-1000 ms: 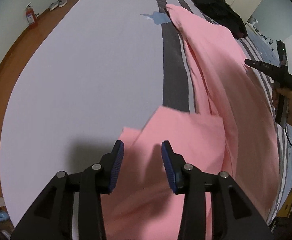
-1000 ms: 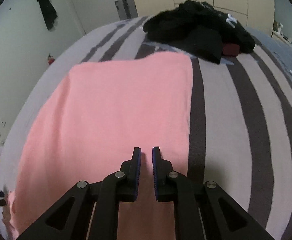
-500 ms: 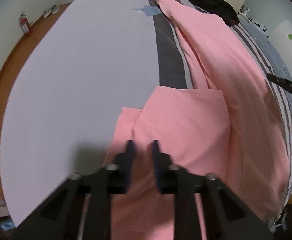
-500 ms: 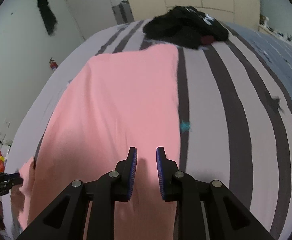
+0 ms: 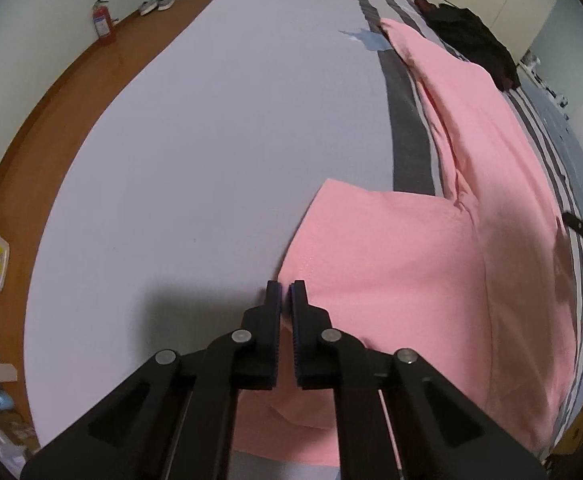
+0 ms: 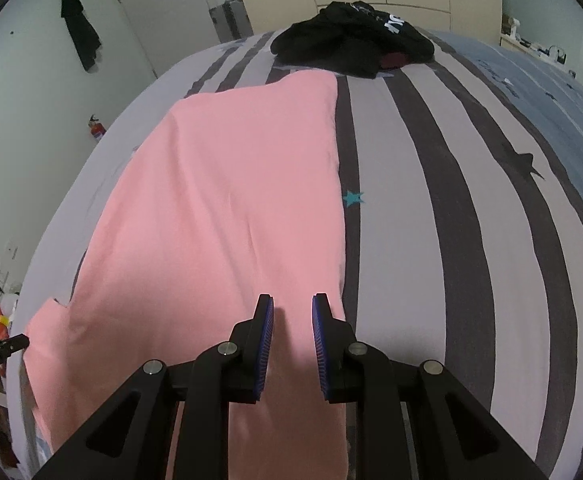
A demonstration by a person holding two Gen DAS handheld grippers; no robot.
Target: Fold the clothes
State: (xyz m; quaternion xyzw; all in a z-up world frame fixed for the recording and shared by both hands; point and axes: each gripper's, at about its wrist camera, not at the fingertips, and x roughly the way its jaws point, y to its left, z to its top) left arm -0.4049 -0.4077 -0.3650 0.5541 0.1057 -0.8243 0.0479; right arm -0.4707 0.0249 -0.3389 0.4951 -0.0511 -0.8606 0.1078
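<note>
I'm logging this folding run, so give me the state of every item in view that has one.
pink garment: spread flat on the bed, one sleeve folded inward
left gripper: shut at the sleeve's edge
right gripper: fingers apart over the garment, holding nothing
black clothes: crumpled in a heap, unfolded
door: closed

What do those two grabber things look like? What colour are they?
Both are black. The left gripper and right gripper each have two flat fingers lined with ridged blue pads, joined to angular black arms by round silver bolts.
</note>
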